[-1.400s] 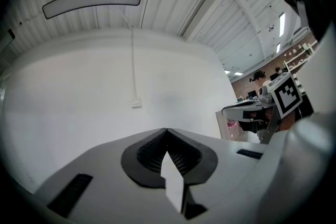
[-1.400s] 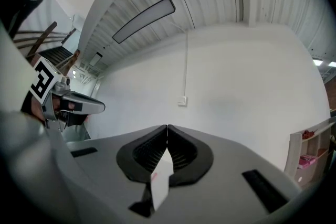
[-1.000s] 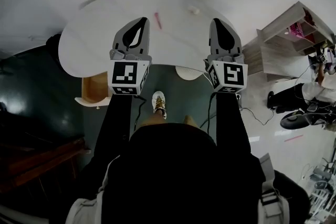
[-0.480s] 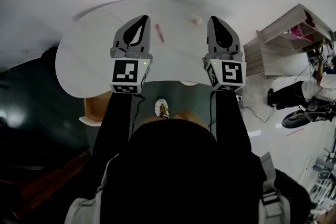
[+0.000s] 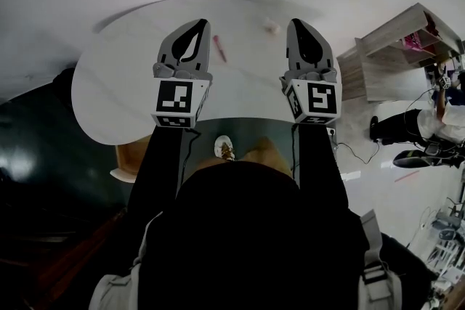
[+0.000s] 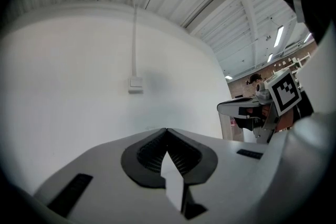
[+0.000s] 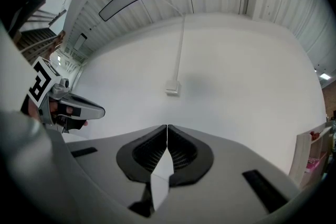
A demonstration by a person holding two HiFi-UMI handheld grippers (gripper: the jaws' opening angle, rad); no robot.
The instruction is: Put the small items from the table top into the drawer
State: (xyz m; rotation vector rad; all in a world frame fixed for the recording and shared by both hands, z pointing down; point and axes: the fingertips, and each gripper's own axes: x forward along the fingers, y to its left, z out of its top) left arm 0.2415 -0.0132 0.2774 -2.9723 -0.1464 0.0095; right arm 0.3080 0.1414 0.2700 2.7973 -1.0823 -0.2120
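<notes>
The left gripper is clenched on nothing: in its own view the ribbed pads meet at the tip with only the bare wall behind them. The right gripper is the same, jaws pressed together and empty. Both are probably carried closed because nothing has been chosen yet, and neither is near enough to an item to need opening.

The two grippers sit side by side and point level, straight ahead over the near part of the white table. Each one's marker cube faces up toward the head camera. Black sleeves run back from them to the person's body, arms stretched forward and roughly parallel.

The small items lie on the table top ahead. A thin pink stick lies just beside the left gripper's tip, on its inner side. A small pale lump lies near the right gripper's tip, also on the inner side. Neither is touched.

Under the table's near left edge a tan wooden box shows. It looks like the open drawer, though most of it is hidden by the table top. It sits on the left side, so the left gripper seems better placed to drop things in.

Well off to the right stands a wooden shelf.
</notes>
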